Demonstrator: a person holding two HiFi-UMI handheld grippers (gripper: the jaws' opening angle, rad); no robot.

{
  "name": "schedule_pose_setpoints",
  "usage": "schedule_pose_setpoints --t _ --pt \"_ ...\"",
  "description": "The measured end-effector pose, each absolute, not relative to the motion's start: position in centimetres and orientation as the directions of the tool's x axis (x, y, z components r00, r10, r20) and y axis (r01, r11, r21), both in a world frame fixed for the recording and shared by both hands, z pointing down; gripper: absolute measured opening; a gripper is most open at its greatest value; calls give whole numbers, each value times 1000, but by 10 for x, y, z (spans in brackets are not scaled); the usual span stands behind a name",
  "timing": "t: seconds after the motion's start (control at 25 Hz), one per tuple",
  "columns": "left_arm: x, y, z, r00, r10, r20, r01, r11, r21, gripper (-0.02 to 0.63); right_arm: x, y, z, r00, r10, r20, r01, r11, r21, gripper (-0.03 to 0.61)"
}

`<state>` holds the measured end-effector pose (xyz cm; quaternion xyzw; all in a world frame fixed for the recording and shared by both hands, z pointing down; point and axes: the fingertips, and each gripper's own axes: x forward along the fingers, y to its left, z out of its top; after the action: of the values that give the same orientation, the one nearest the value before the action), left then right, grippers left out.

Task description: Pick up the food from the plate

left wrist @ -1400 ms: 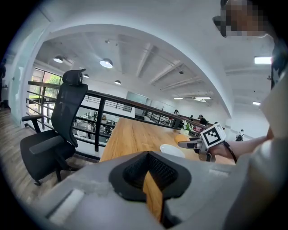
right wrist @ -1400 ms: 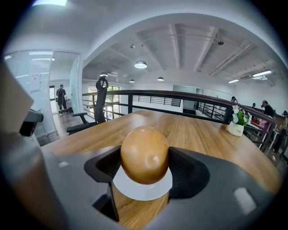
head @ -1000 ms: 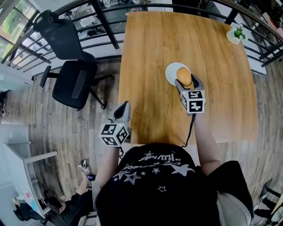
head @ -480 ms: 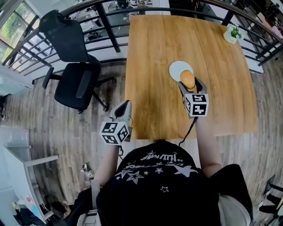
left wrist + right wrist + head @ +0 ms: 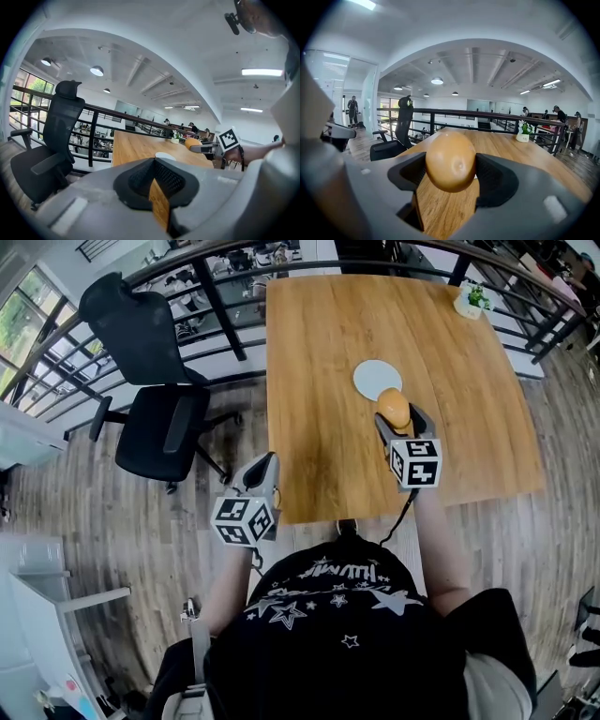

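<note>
One smooth oval orange-brown bun clamped in right claw; left claw pressed together.

No words or numbers can be read anywhere. White script sits among printed stars on the shirt, too warped to make out. The left cube and right cube carry black-and-white square marker patterns only, no letters.
</note>
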<state>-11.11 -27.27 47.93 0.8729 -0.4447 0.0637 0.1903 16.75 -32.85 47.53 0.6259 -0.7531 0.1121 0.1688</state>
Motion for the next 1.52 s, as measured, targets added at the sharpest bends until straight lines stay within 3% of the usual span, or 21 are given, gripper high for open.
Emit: schedule_pose_setpoints --t 0.84,1.52 --pt "-157 -178 471 677 -694 243 -735 -624 264 2 116 -193 469 -71 -925 373 -997 81 11 330" --pt "-165 -104 482 774 -578 260 -633 -717 292 1 87 -73 487 -5 -916 400 -1000 -6 -27 330"
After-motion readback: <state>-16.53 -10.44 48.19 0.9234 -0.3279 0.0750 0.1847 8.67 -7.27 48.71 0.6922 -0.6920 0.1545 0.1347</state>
